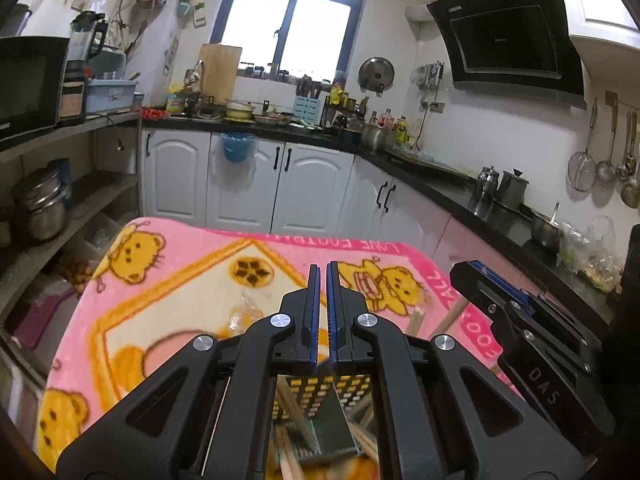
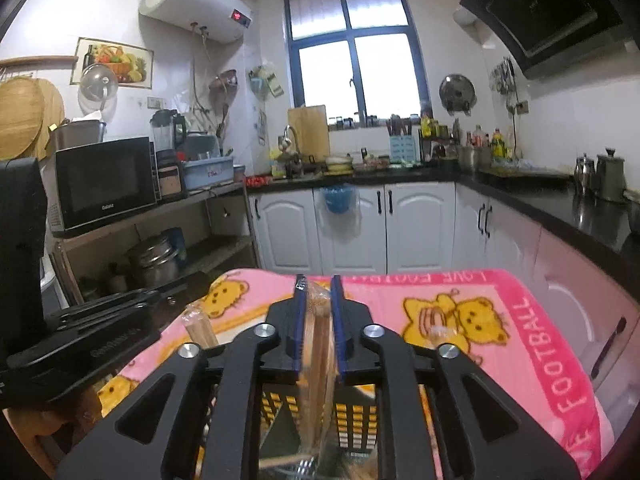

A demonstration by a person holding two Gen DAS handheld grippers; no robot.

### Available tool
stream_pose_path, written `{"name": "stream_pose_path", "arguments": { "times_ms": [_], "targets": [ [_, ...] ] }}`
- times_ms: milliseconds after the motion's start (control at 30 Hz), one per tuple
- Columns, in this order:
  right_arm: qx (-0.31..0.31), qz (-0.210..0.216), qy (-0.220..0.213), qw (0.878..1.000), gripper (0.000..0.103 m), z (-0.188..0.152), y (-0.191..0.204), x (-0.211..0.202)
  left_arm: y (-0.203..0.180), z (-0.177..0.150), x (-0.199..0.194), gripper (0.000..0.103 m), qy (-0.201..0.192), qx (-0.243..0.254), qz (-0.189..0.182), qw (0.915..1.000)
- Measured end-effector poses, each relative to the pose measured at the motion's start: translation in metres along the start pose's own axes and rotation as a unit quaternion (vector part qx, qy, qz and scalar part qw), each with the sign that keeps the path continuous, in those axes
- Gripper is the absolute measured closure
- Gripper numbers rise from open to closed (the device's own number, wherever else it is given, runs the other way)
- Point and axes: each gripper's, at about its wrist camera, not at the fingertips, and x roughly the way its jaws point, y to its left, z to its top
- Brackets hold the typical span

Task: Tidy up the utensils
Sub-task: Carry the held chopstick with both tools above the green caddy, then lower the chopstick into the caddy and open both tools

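Note:
My right gripper is shut on a clear-wrapped bundle of wooden chopsticks, held upright above a yellow perforated utensil basket. My left gripper is shut and holds nothing, hovering over the same yellow basket, where loose chopsticks and a grey insert lie. The right gripper shows in the left wrist view at the right. More wrapped chopsticks stick up at the left in the right wrist view. All sits on a pink bear-print blanket.
A crumpled clear wrapper lies on the blanket. White cabinets and a black counter with pots stand beyond the table. A shelf with a microwave and steel pots is on the left.

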Motion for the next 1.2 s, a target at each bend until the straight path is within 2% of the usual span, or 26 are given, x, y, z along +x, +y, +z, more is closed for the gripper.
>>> {"name": "stream_pose_path", "arguments": {
  "times_ms": [100, 167, 233, 333, 400, 667, 967, 1033, 1200],
  "targets": [
    [0.002, -0.001, 0.015, 1.0, 0.083, -0.007, -0.004, -0.003, -0.002, -0.006, -0.005, 0.102, 0.005, -0.002, -0.002, 1.0],
    [0.0, -0.003, 0.02, 1.0, 0.081, -0.01, -0.007, -0.007, -0.003, -0.009, -0.008, 0.098, 0.005, -0.003, -0.003, 1.0],
    [-0.002, -0.004, 0.02, 1.0, 0.077, -0.012, -0.009, -0.013, -0.003, -0.011, -0.012, 0.087, 0.007, -0.005, -0.003, 1.0],
    [-0.003, -0.003, 0.019, 1.0, 0.073, -0.014, -0.012, -0.025, -0.004, -0.016, -0.018, 0.081, 0.012, -0.011, -0.007, 0.9998],
    [-0.006, 0.0, 0.025, 1.0, 0.07, -0.017, -0.013, -0.032, -0.004, -0.02, -0.025, 0.073, 0.012, -0.011, -0.009, 0.9998],
    [-0.02, 0.006, 0.05, 0.999, 0.061, -0.03, -0.01, -0.057, -0.011, -0.032, -0.047, 0.056, 0.016, -0.009, -0.01, 0.9998],
    [-0.021, 0.02, 0.055, 0.998, 0.043, -0.046, -0.008, -0.089, -0.014, -0.048, -0.069, 0.043, 0.028, -0.008, 0.002, 0.9996],
    [-0.021, 0.022, 0.057, 0.998, 0.037, -0.049, -0.008, -0.094, -0.015, -0.053, -0.073, 0.036, 0.03, -0.008, 0.001, 0.9995],
    [-0.031, 0.02, 0.061, 0.997, 0.028, -0.065, -0.009, -0.106, -0.019, -0.068, -0.081, 0.024, 0.037, -0.005, 0.002, 0.9993]
  ]
}}
